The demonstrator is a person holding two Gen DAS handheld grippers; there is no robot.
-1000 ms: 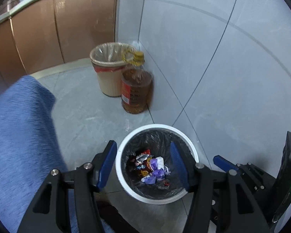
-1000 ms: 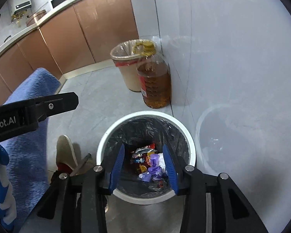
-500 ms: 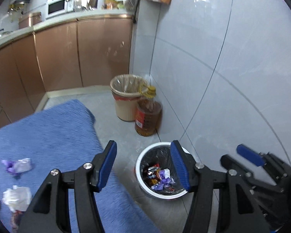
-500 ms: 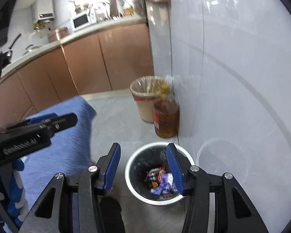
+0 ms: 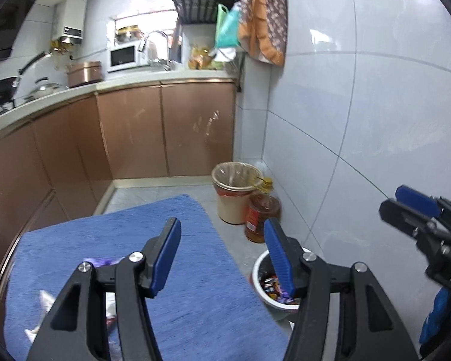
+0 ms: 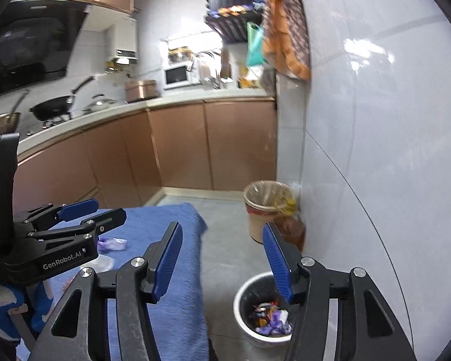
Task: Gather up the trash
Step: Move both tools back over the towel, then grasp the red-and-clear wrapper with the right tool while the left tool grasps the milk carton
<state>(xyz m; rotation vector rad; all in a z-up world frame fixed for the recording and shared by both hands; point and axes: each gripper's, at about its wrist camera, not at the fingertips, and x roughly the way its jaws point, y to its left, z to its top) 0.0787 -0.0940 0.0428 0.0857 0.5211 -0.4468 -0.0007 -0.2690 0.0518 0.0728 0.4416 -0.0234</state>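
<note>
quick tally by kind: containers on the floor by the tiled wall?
White round plastic bins lined with a black bag, wrappers inside: 1
Beige round bins lined with a clear bag: 1
Clear plastic jugs of amber oil with a yellow cap: 1
Total: 3

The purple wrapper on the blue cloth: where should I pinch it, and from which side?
The purple wrapper lies flat and crumpled on the blue cloth, beyond the left gripper. I'd come from above and pinch its raised, bunched middle, probably across the narrow way; the thin edges lie too flat to catch. Both grippers are open and empty.
</note>
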